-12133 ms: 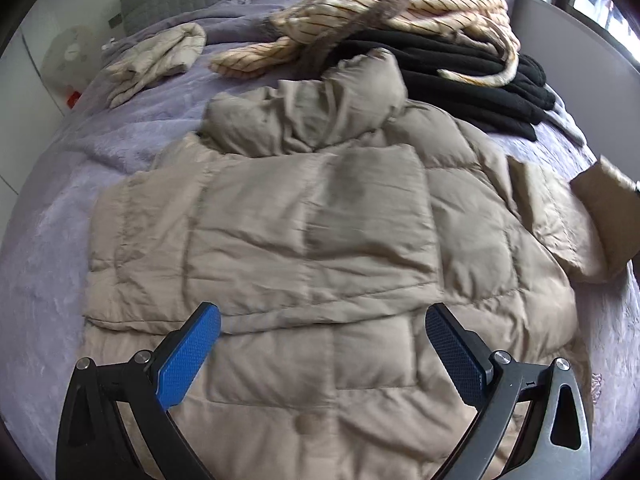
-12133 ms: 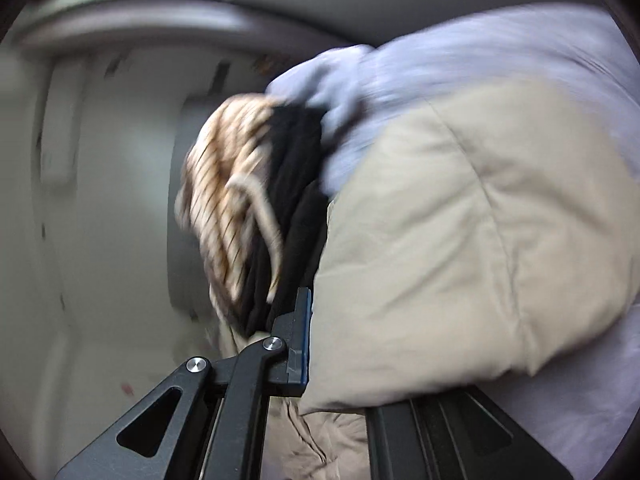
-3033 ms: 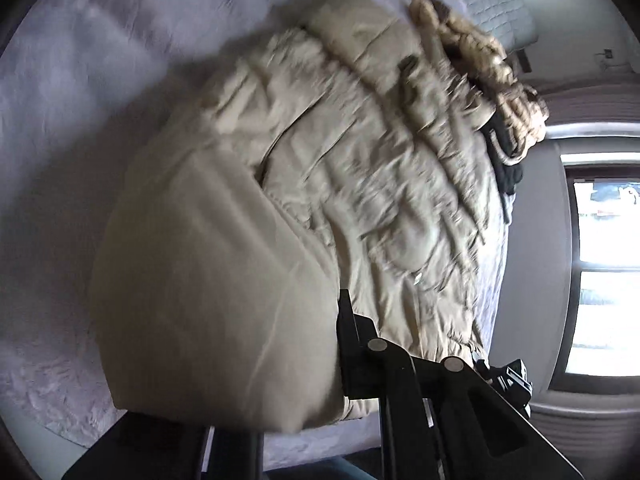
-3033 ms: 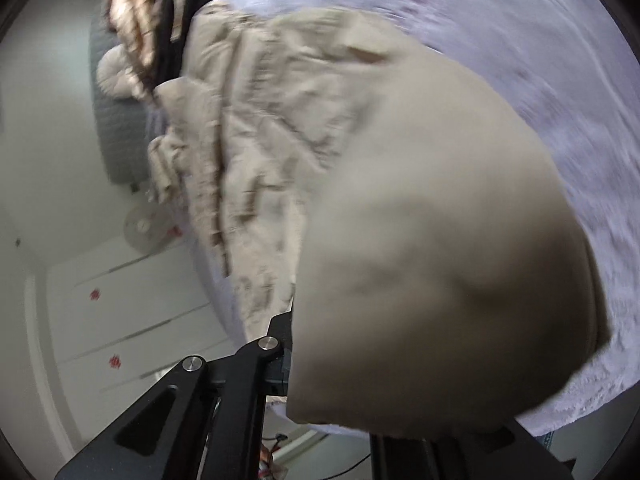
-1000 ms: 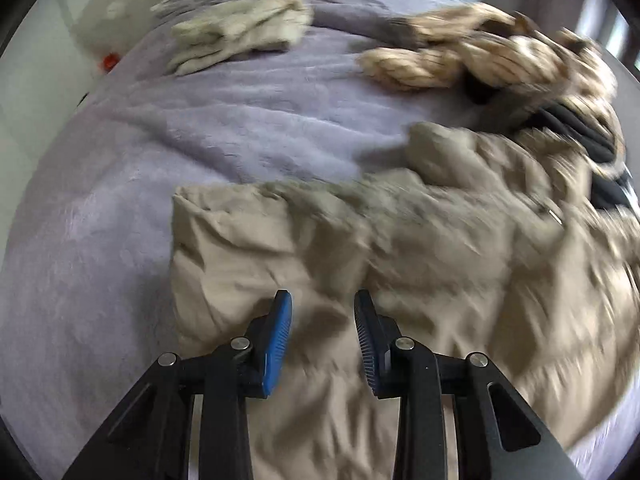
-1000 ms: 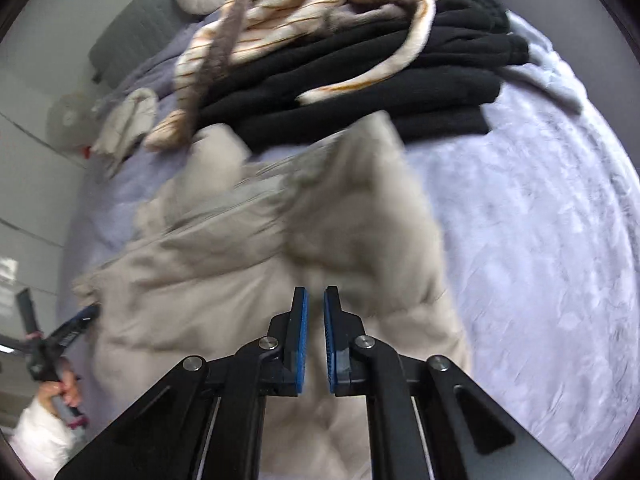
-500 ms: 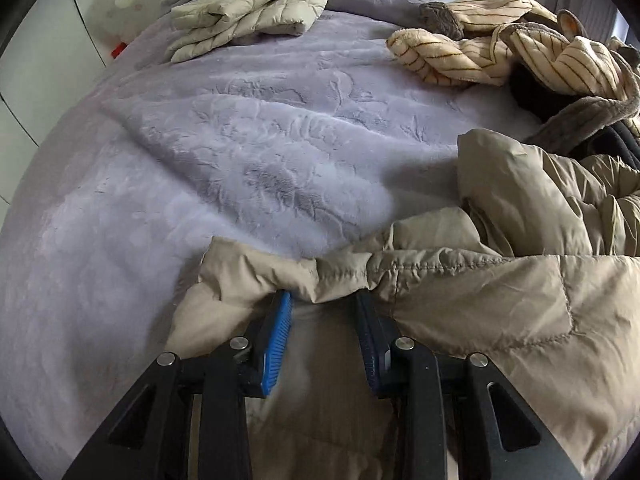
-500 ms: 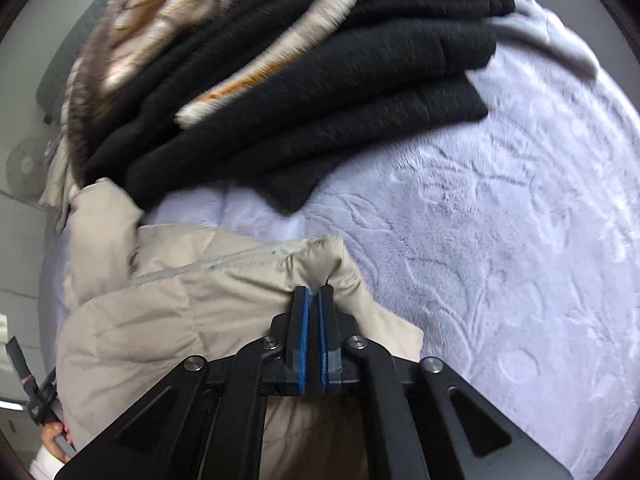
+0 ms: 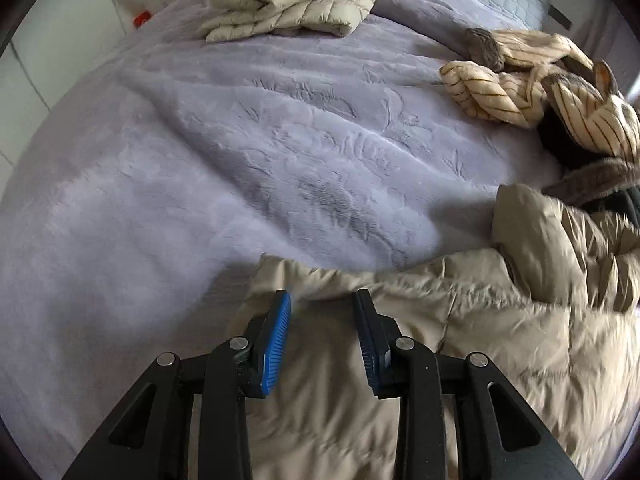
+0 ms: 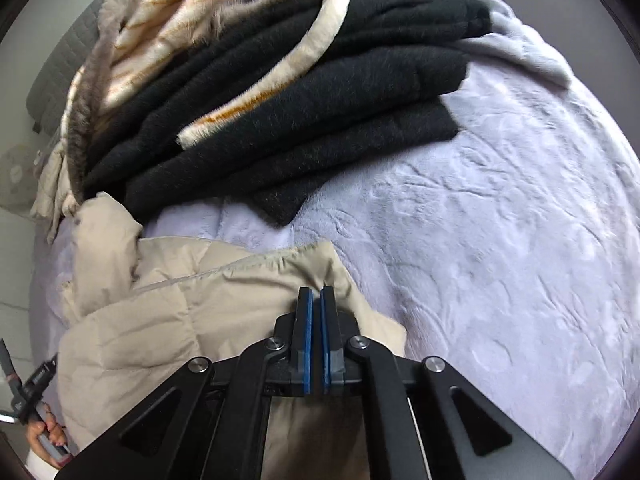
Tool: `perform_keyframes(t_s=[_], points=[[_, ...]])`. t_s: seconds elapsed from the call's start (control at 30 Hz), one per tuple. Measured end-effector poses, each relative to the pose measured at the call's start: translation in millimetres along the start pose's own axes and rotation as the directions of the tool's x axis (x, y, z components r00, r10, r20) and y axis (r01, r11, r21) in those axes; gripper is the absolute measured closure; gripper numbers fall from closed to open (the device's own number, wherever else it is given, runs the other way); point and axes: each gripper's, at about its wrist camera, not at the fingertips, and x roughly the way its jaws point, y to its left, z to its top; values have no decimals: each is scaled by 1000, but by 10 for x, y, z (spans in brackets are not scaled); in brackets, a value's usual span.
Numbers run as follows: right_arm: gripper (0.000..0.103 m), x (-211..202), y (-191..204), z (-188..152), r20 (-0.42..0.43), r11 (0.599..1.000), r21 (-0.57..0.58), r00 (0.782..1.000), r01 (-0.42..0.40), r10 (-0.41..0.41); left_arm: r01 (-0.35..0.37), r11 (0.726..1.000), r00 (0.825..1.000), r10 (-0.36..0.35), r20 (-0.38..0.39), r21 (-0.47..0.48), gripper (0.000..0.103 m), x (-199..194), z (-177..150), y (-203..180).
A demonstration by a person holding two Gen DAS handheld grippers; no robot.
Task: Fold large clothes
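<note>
Since half a second ago, the left gripper [image 9: 322, 300] has let go of the beige puffer jacket [image 9: 500, 336]: its jaws, which had been pinched on the jacket's folded edge, now stand moderately apart with nothing between them, and the edge lies just ahead of their tips. Beneath and to the right of these jaws the jacket spreads rumpled over the lilac bedspread [image 9: 200, 152], its hood or collar bunched up farther right. Well ahead of the jaws, at the far side of the bed, sits a folded cream quilted jacket [image 9: 292, 4]. Ahead and to the right lies a striped plush garment [image 9: 540, 80] with a grey furry trim.

Meanwhile the right gripper [image 10: 316, 296] has kept its grip: its jaws are pressed almost together on a corner of the beige puffer jacket [image 10: 168, 312], the fabric puckering right at their tips. From there the jacket runs off to the left of the jaws. Ahead of them, a short way beyond the jacket's edge, is a folded black fuzzy garment [image 10: 320, 100], with the striped plush garment [image 10: 192, 20] draped over its top. To the right of the jaws is open lilac bedspread [image 10: 520, 240]. Far to the left, at the frame's lower edge, the person's hand [image 10: 44, 436] shows, holding a gripper handle.
</note>
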Motion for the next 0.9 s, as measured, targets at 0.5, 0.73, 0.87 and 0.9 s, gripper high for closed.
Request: perform_keyframes(t_s=[0.5,0.73,0.87,0.9], points=[[66,-829,12,-943,7,997,0,997,-81,81,38,997,997,-33,-69,67,64,-708,-913,39],[59,-1084,8,-1351,-4,994,2,994,-106,106,13,993,999,-9,-31,119,14,-991,-1250,-51],[50,-1145,-29,-1524,-19,992,19,992,-124,124,18,992,999,-13,-47,121,14,-1034,-1393,-67],[45,-1148,-38,-1570,-26,991,24,991,-131,132,15,993,999,-9,-49,118,11,-1041,-1429,-66]])
